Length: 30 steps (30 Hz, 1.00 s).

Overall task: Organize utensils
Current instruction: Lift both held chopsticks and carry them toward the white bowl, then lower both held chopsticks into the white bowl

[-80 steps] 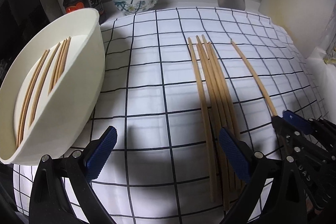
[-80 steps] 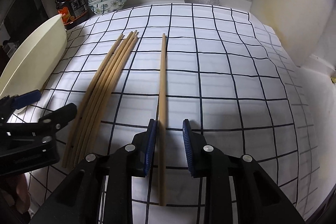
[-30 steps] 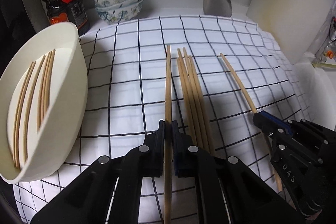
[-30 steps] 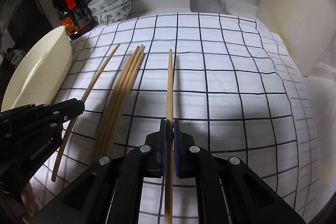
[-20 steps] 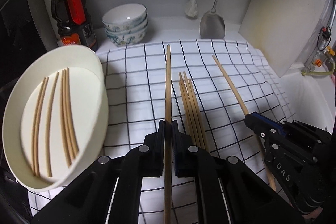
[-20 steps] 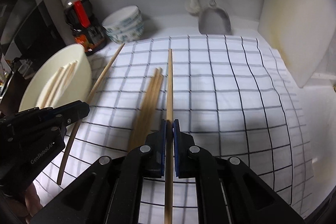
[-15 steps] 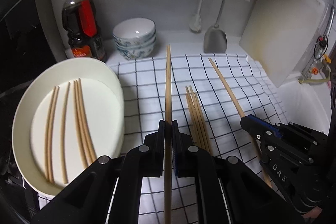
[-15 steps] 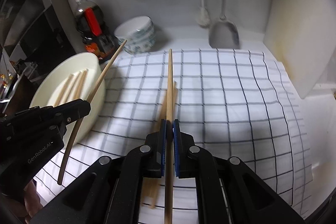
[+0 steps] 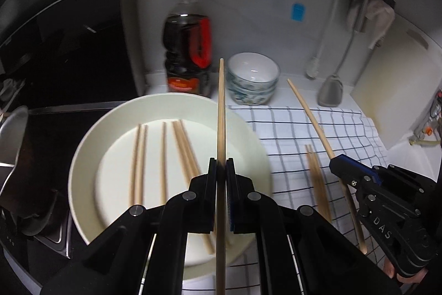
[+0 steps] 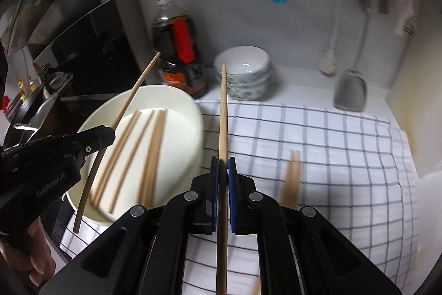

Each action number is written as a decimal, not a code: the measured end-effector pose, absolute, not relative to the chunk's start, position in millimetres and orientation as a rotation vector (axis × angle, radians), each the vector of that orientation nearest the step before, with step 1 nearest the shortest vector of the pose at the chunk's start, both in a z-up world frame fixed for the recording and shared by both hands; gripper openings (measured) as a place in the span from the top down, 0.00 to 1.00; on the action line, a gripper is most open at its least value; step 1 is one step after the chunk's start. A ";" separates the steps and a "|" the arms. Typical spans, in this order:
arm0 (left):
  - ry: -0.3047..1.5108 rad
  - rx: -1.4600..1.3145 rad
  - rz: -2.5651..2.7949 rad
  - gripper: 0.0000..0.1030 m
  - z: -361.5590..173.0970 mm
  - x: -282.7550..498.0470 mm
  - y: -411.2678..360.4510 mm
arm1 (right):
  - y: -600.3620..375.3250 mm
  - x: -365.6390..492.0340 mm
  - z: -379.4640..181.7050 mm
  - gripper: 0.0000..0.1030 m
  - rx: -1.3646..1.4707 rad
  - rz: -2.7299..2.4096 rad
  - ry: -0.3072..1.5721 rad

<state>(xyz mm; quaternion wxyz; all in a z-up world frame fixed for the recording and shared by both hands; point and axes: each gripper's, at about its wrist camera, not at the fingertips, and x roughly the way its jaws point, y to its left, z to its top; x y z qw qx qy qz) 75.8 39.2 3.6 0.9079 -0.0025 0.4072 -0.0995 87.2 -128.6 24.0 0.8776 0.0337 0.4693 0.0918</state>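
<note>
My left gripper (image 9: pixel 220 165) is shut on a wooden chopstick (image 9: pixel 221 112) and holds it in the air over the right part of the cream plate (image 9: pixel 83 145). Several chopsticks (image 9: pixel 163 154) lie on that plate. My right gripper (image 10: pixel 223 165) is shut on another chopstick (image 10: pixel 223 112), lifted above the checked cloth (image 10: pixel 317 145) beside the plate's right rim (image 10: pixel 197 112). A few chopsticks (image 10: pixel 291 179) still lie on the cloth. Each gripper shows in the other's view, the left one (image 10: pixel 110 133) and the right one (image 9: pixel 335 162).
A dark sauce bottle (image 9: pixel 189 46) and stacked patterned bowls (image 9: pixel 252 79) stand behind the plate. A spatula (image 9: pixel 330 93) and a brush (image 9: pixel 313 68) hang on the back wall. A white cutting board (image 9: pixel 386 90) leans at the right. A dark stove (image 9: pixel 55 118) lies at the left.
Both grippers closed on one chopstick each, lifted them off the cloth and swung left and up towards the plate.
</note>
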 end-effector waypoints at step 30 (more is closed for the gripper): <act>0.974 -0.043 -0.098 0.93 -60.1 124.6 143.0 | 6.7 156.4 -49.1 0.94 0.115 0.326 1.161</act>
